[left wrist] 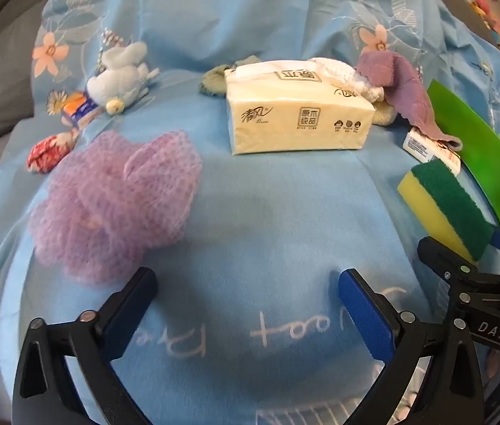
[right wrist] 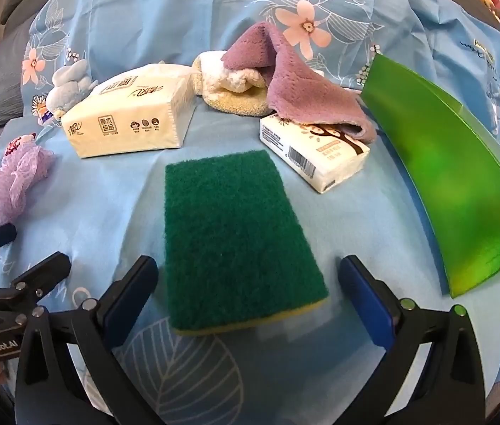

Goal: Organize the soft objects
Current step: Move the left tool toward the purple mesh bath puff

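right gripper (right wrist: 246, 294) fingers spread wide, empty, straddling sponge's (right wrist: 239, 233) near end | sponge flat on bed sheet (right wrist: 108, 212), green up, long axis pointing away | left gripper (left wrist: 246, 301) wide open, empty

You get soft, even daylight in both views, with no hard shadows; only a faint dim patch sits on the blue sheet (left wrist: 267, 212) between the fingers. Expect strong fisheye bending: the green bin (right wrist: 444, 177) bows at 3 o'clock, and dark vignette fills every corner. The purple mesh puff (left wrist: 115, 202) at 9 o'clock looks smeared, as does the green sponge (right wrist: 235, 241) at centre. The tissue pack (left wrist: 296, 106) at 12 o'clock stays fairly sharp, its print readable
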`<state>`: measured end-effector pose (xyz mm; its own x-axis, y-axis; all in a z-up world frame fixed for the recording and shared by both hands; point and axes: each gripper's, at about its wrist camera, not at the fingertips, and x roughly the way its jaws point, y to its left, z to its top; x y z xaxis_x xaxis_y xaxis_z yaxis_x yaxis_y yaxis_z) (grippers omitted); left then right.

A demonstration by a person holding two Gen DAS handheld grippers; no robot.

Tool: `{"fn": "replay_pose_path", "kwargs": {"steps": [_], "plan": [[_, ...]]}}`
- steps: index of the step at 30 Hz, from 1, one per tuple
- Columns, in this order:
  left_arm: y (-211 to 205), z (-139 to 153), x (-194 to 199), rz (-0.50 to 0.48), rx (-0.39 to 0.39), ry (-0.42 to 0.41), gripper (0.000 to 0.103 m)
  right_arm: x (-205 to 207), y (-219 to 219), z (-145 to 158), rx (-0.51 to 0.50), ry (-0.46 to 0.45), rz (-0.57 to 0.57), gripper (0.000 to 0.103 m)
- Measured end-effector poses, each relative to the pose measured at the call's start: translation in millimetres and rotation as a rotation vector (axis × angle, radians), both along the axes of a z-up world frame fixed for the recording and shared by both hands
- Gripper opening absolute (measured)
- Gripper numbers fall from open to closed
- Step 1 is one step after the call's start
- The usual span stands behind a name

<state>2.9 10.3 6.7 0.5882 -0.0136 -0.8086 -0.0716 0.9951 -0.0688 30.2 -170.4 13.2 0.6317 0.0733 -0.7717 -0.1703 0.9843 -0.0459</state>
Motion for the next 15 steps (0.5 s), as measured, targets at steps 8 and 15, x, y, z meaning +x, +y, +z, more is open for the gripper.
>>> {"fn": "replay_pose_path", "kwargs": {"steps": [8,15], "plan": [[24,75,-33,0.042,-0.016,-0.144,0.103,-19,-8,39,0.053,-0.061,-0.014,0.100],[77,91,-34,0.176,-0.123,-0.110,0.103,-30,18,90,0.102,-0.120,0.057,0.101]]}}
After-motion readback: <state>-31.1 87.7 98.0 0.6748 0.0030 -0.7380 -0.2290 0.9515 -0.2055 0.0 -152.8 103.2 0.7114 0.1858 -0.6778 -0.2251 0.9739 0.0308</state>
